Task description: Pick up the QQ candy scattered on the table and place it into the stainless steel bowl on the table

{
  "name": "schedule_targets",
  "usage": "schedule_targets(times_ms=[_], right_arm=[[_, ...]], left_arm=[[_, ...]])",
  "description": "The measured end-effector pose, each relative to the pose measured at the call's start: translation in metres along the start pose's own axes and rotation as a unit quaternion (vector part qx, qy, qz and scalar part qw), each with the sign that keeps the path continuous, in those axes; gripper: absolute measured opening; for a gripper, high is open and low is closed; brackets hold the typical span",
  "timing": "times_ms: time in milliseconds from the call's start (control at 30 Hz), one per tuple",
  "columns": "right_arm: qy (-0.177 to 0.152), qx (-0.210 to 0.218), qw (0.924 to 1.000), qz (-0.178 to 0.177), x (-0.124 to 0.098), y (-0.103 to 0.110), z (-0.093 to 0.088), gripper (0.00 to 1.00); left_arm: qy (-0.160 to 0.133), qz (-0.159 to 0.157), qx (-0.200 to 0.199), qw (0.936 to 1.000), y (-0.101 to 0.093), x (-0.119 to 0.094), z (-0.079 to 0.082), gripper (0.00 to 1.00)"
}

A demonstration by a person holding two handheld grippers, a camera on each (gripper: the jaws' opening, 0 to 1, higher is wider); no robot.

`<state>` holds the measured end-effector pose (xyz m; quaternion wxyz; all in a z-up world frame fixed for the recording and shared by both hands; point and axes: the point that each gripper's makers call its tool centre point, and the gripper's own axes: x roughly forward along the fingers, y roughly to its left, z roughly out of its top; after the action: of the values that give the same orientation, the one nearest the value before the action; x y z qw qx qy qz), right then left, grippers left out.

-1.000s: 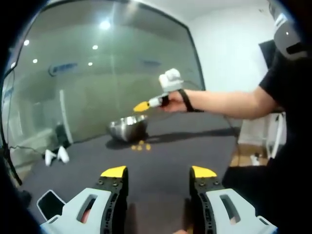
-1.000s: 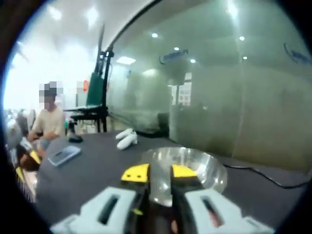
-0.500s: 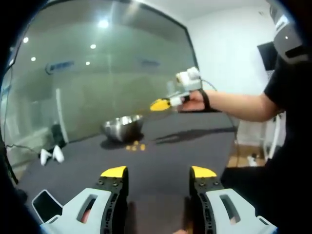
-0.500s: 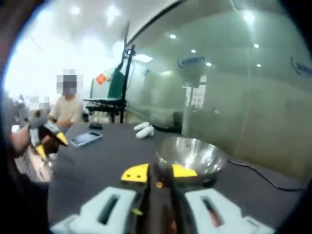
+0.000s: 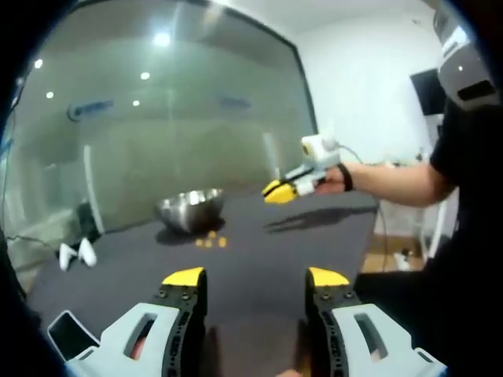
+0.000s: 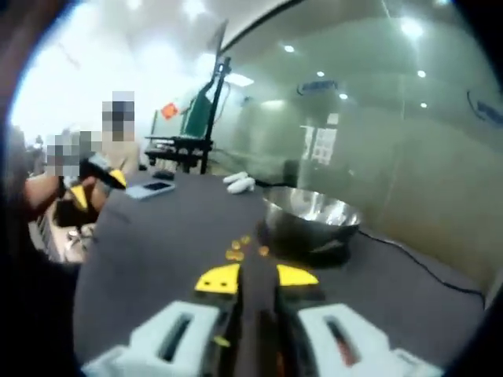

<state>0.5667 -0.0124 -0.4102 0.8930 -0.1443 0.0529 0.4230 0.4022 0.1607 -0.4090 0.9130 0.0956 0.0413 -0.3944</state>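
The stainless steel bowl (image 5: 190,208) stands on the dark table, with several small yellow QQ candies (image 5: 211,241) lying just in front of it. My left gripper (image 5: 255,276) is open and empty, low over the near table. In the left gripper view my right gripper (image 5: 280,190) hangs in the air right of the bowl, yellow tips together. In the right gripper view the right gripper (image 6: 258,277) has its jaws nearly closed with nothing visible between them. The bowl (image 6: 310,216) is ahead of it and the candies (image 6: 236,251) lie on the table before it. The left gripper (image 6: 98,179) appears at far left.
Two white controllers (image 5: 75,253) and a phone (image 5: 67,334) lie at the table's left side. The controllers (image 6: 240,182) and phone (image 6: 153,188) sit beyond the candies. A black cable (image 6: 424,267) runs right of the bowl. A glass wall stands behind the table. A person sits at far left.
My right gripper has drawn back from over the bowl and now hangs farther from it and lower. Candies have come into sight in front of the bowl. The left gripper stays open.
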Motion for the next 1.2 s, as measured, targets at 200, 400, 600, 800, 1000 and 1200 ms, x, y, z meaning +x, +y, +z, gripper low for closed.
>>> schedule_targets(times_ms=[200,400,600,800,1000,1200], right_arm=[[0.003,-0.001,1.0000,0.006,0.009,0.000,0.001,0.17],[0.010,0.004,0.9998,0.014,0.025,0.009,-0.002,0.17],[0.030,0.019,0.9991,0.023,0.050,0.008,-0.016,0.16],[0.029,0.028,0.9981,0.047,0.074,0.016,-0.022,0.16],[0.051,0.027,0.9965,0.061,0.097,0.018,-0.031,0.16],[0.065,0.030,0.9952,0.067,0.108,0.019,-0.039,0.16]], left_arm=[[-0.025,-0.013,-0.020,0.9994,-0.002,-0.004,0.011,0.51],[-0.025,-0.018,-0.025,0.9992,-0.003,-0.003,0.010,0.51],[-0.020,-0.021,-0.027,0.9992,-0.005,-0.004,0.005,0.51],[-0.021,-0.011,-0.029,0.9993,-0.001,-0.008,0.005,0.51],[-0.018,-0.012,-0.028,0.9994,-0.002,-0.011,0.002,0.51],[-0.019,-0.008,-0.031,0.9993,0.000,-0.013,0.002,0.51]])
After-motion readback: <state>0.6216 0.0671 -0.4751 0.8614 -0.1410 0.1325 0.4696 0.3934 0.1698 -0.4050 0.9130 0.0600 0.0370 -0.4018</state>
